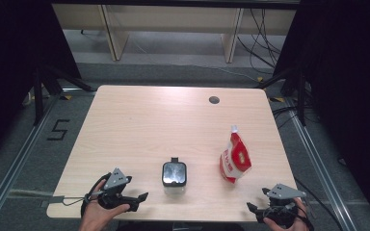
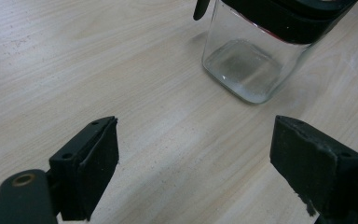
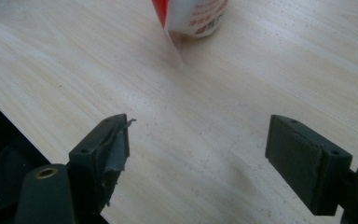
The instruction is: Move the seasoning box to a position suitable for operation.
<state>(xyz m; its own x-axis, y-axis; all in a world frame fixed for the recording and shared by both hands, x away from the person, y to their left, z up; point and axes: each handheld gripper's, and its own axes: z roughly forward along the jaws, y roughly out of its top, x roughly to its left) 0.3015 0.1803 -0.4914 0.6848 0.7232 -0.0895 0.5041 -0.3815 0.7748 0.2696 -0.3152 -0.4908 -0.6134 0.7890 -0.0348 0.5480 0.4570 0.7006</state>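
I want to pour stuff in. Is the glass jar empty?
Empty, it seems: the glass jar shows its bare clear bottom in the left gripper view. Its black lid is on.

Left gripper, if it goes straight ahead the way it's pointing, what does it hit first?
Probably the glass jar: it stands ahead of the open left gripper, somewhat right of its centre line, with bare table between. Depth is unclear.
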